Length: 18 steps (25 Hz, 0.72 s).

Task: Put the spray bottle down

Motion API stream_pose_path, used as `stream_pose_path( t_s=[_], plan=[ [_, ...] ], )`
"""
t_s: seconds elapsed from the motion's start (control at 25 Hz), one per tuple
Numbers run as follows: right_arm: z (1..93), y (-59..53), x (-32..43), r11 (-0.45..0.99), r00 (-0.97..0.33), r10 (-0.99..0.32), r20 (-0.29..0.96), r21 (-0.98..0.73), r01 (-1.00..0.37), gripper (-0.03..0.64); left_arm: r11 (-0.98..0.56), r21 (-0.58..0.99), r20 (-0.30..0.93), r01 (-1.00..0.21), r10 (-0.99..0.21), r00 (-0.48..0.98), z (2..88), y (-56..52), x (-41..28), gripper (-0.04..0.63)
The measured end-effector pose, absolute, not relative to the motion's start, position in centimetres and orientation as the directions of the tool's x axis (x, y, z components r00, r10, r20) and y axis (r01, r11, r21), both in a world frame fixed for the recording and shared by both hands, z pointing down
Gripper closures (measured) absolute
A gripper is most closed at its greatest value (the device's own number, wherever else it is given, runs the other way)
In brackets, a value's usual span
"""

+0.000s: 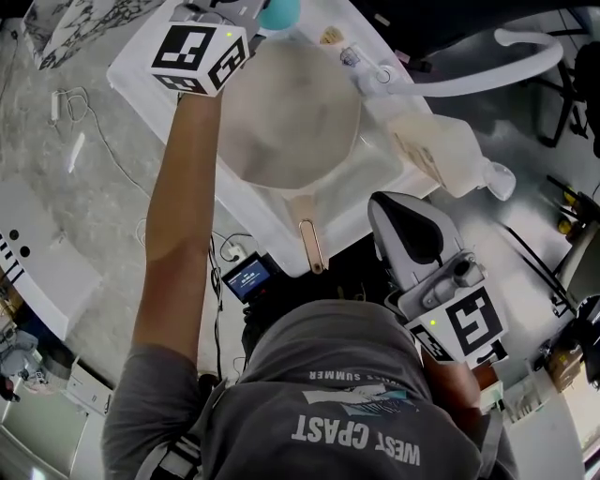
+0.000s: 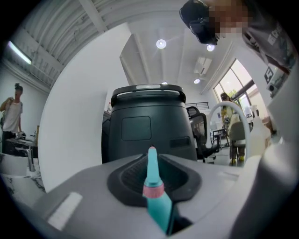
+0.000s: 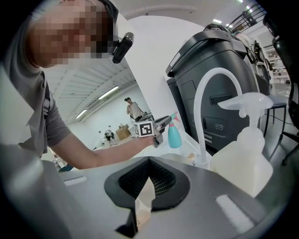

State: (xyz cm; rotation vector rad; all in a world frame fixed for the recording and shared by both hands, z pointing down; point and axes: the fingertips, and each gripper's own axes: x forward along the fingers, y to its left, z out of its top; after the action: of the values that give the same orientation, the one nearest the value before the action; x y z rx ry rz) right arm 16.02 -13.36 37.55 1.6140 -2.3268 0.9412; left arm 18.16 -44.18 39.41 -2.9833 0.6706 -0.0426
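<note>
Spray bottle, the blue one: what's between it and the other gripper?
In the head view, a big round pale pan lies on the white table between the spray bottle and the right gripper.

White table point(image 1: 141, 80), set slantwise from far left to near right. Lying on it:
- a large round pale pan point(image 1: 291, 112) at the centre, its wooden handle point(image 1: 312, 246) reaching over the near edge
- a translucent pump jug point(image 1: 445, 150) at the right
- a curved white tube point(image 3: 197, 121) at the far right
- a small tan item point(image 1: 330, 37) and a small clear item point(image 1: 352, 58) at the far edge, both too small to identify
</note>
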Motion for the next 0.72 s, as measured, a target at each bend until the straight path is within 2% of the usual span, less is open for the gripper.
stream_pose_path(
  t_s=[0.72],
  plan=[
    [42.1,-14.5,16.5,0.189,-0.431,-0.762,0.484,-0.470,-0.862,0.615,-0.905,-0.048,-0.063,-0.423,-0.420,0.905,43.4,-46.2,20.7,0.532]
  ],
)
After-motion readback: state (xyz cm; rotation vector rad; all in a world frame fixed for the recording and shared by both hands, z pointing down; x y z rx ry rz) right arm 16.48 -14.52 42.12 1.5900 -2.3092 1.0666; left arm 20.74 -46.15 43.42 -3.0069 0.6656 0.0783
